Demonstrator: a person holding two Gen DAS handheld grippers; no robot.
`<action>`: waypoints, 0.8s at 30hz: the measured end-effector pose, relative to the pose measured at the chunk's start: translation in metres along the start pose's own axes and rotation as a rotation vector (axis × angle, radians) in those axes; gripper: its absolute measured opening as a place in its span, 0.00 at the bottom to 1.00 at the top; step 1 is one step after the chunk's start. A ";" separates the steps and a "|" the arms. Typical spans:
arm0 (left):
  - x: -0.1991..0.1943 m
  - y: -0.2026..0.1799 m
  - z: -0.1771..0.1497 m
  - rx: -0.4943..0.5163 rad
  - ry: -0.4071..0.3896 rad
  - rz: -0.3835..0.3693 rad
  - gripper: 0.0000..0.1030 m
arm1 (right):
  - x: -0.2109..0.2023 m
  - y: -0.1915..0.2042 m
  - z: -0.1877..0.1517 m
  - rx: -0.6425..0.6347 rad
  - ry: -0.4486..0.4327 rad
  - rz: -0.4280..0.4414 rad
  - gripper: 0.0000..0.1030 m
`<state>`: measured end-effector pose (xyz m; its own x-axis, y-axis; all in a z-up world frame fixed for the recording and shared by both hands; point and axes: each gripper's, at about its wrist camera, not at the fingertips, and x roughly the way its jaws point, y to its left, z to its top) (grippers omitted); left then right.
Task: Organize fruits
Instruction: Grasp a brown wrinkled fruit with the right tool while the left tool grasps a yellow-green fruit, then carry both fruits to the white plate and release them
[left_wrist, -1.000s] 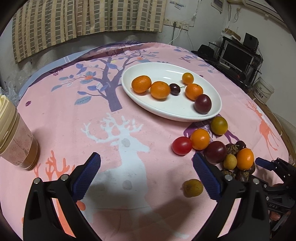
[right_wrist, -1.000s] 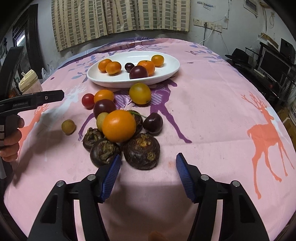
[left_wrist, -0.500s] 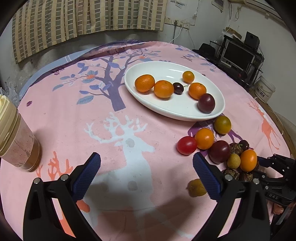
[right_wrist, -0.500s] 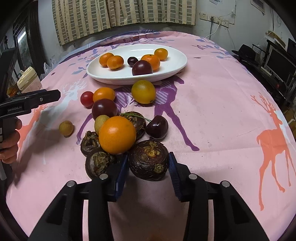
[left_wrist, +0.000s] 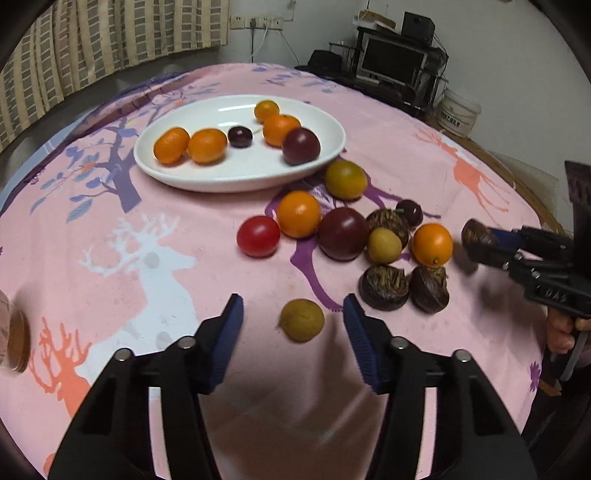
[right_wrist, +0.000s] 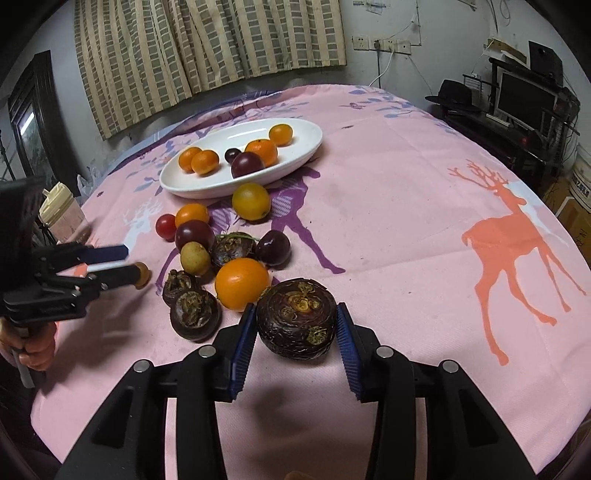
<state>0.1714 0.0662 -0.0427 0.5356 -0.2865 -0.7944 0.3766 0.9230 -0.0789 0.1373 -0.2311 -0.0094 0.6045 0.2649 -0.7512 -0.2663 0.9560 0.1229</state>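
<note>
My right gripper (right_wrist: 295, 325) is shut on a dark brown water chestnut (right_wrist: 297, 319) and holds it just above the cloth, beside an orange (right_wrist: 242, 283). It also shows in the left wrist view (left_wrist: 476, 240). My left gripper (left_wrist: 293, 314) is open, its jaws on either side of a small yellow-brown fruit (left_wrist: 302, 319) on the cloth. A white oval plate (left_wrist: 243, 173) holds several oranges, a plum and a cherry. A pile of loose fruit (left_wrist: 343, 232) lies between plate and grippers.
A jar with a cream lid (right_wrist: 61, 218) stands at the table's left edge. A pink tablecloth (right_wrist: 406, 221) with deer prints covers the round table. A desk with a monitor (right_wrist: 524, 99) stands beyond the right edge.
My right gripper has closed on the water chestnut and lifted it from the pile. My left gripper has moved right and forward, bringing its jaws around the small yellow-brown fruit.
</note>
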 end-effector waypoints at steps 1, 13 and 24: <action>0.002 -0.001 -0.001 0.001 0.005 -0.001 0.47 | -0.001 -0.001 0.000 0.002 -0.002 0.002 0.42; 0.012 -0.003 -0.003 0.013 0.036 -0.012 0.25 | 0.002 -0.003 0.011 0.007 -0.016 0.026 0.42; -0.008 0.051 0.091 -0.138 -0.143 0.054 0.25 | 0.038 0.029 0.127 -0.078 -0.155 0.105 0.42</action>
<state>0.2553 0.0921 0.0143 0.6576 -0.2605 -0.7069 0.2428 0.9615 -0.1285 0.2482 -0.1771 0.0476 0.6773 0.3843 -0.6274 -0.3872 0.9113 0.1402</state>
